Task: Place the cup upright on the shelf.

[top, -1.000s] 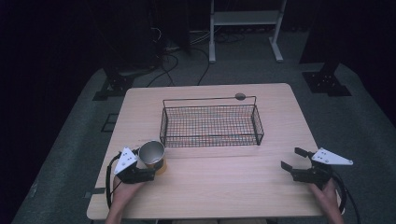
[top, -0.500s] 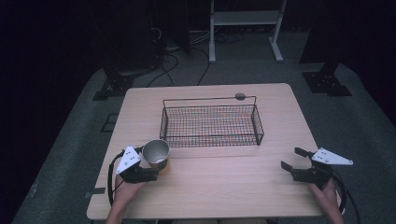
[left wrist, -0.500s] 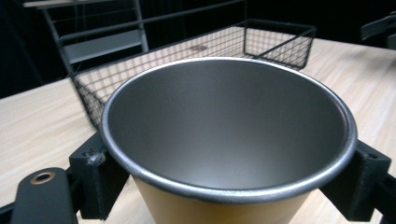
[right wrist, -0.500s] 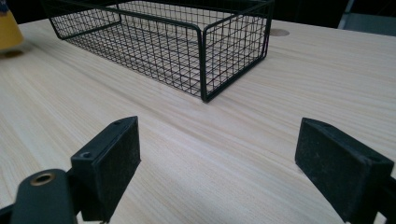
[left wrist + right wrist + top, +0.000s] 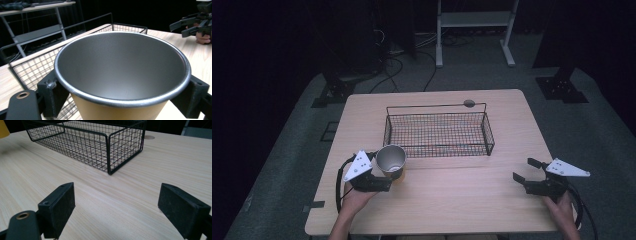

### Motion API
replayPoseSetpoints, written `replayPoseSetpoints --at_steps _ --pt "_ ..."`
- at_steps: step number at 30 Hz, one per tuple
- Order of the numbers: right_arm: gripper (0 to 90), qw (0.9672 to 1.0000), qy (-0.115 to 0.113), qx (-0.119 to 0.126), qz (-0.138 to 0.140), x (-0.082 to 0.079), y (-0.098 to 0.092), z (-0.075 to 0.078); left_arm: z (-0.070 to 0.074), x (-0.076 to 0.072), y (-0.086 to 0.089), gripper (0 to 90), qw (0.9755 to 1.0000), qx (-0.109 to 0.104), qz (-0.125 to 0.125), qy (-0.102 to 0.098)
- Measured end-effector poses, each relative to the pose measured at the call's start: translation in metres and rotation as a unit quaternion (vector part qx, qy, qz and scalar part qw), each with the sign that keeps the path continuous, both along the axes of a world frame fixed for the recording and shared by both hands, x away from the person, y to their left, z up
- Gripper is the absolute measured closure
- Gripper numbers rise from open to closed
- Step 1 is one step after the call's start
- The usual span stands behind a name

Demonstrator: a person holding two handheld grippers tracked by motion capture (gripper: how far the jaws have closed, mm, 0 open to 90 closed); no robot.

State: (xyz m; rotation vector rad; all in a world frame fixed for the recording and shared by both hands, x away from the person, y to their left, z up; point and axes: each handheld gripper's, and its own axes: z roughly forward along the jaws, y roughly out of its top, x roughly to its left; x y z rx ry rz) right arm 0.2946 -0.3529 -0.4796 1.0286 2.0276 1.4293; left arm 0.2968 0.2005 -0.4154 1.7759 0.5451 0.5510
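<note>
Wire basket [image 5: 438,131] just beyond cup [image 5: 391,159]

Overhead plus jaw-level close-ups — shared basket [image 5: 438,131]

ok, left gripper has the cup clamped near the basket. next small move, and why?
Probably carry the yellow, metal-lined cup forward over the near wall of the black wire basket. The left gripper is shut on the cup just short of that wall, and the basket looks empty. The right gripper sits open at the table's other side.
</note>
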Motion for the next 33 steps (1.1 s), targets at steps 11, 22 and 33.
replayPoseSetpoints --at_steps 11,22,33 --pt "13.2 1.0 -0.001 -0.001 0.001 0.0 0.0 0.0 0.009 0.009 -0.016 13.6 0.9997 0.001 -0.023 -0.002" --pt "13.2 1.0 0.0 0.0 0.001 0.0 0.0 0.0 0.022 0.02 -0.025 13.7 0.9993 0.005 -0.037 -0.006" --pt "13.2 1.0 0.0 0.0 0.001 0.0 0.0 0.0 0.034 0.032 -0.033 13.6 0.9985 0.005 -0.054 -0.006"
